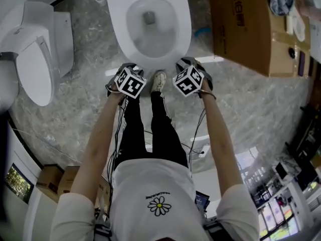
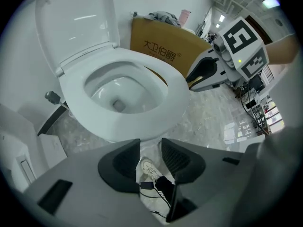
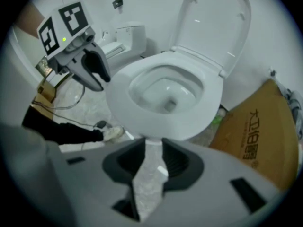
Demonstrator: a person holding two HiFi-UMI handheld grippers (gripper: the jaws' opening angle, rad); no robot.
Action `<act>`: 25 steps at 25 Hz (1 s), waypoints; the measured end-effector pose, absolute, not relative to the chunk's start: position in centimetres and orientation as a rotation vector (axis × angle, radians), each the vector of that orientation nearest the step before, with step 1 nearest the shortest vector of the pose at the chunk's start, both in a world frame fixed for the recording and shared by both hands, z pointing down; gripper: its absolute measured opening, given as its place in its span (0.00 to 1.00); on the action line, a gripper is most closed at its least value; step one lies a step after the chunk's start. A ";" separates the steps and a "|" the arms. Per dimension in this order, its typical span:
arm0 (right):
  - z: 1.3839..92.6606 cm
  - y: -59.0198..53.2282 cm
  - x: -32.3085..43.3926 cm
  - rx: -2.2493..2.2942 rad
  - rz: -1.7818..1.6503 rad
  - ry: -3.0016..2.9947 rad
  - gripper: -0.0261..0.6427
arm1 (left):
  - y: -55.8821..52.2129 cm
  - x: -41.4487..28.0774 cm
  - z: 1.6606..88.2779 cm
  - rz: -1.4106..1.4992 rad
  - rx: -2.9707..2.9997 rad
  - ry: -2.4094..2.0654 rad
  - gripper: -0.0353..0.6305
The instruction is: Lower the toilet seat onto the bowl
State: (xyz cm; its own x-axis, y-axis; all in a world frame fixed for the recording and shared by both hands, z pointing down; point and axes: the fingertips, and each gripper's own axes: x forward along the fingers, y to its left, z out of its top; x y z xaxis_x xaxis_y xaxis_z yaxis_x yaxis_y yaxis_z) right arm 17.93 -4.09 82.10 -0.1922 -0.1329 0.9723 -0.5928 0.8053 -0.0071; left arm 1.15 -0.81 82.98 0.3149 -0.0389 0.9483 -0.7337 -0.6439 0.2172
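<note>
Hovering before the bowl, left gripper (image 2: 150, 148) holds its jaws apart, empty. Toilet seat (image 1: 118, 29) lies flat on the rim, lid (image 2: 78, 22) upright behind. Right gripper (image 3: 152, 145) likewise gapes empty. Bumping that lid could slam it down.

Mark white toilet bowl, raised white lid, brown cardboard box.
white toilet bowl (image 2: 176, 88), left gripper view, right rim
raised white lid (image 2: 78, 22), left gripper view, inner face
brown cardboard box (image 2: 163, 51), left gripper view, printed side
</note>
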 end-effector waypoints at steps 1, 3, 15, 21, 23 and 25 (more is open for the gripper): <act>82.8 -3.9 18.0 0.562 0.456 -1.735 0.23 | -0.7 1.2 83.6 1.364 1.920 -0.686 0.30; 84.1 -3.5 18.0 0.554 0.474 -1.725 0.23 | -0.2 1.3 84.8 1.357 1.891 -0.690 0.30; 89.1 -2.5 17.9 0.574 0.523 -1.644 0.27 | 0.3 1.4 89.4 1.351 1.785 -0.729 0.29; 89.2 -2.7 17.9 0.672 0.583 -1.678 0.27 | -0.2 1.3 89.5 1.305 1.745 -0.788 0.24; 89.0 -2.5 17.8 0.699 0.630 -1.678 0.27 | -0.6 1.3 89.1 1.283 1.722 -0.815 0.24; 88.4 -2.3 17.5 0.715 0.649 -1.683 0.27 | -1.5 1.2 88.0 1.258 1.726 -0.852 0.24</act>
State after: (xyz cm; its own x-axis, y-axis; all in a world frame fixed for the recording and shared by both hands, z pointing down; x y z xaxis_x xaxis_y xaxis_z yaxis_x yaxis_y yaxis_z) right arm 17.51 -2.29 88.36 -0.1766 -0.1234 0.9765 -0.7472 0.6627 -0.0513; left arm 1.16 -1.53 87.98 0.2722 -0.0552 0.9607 -0.8717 -0.4370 0.2219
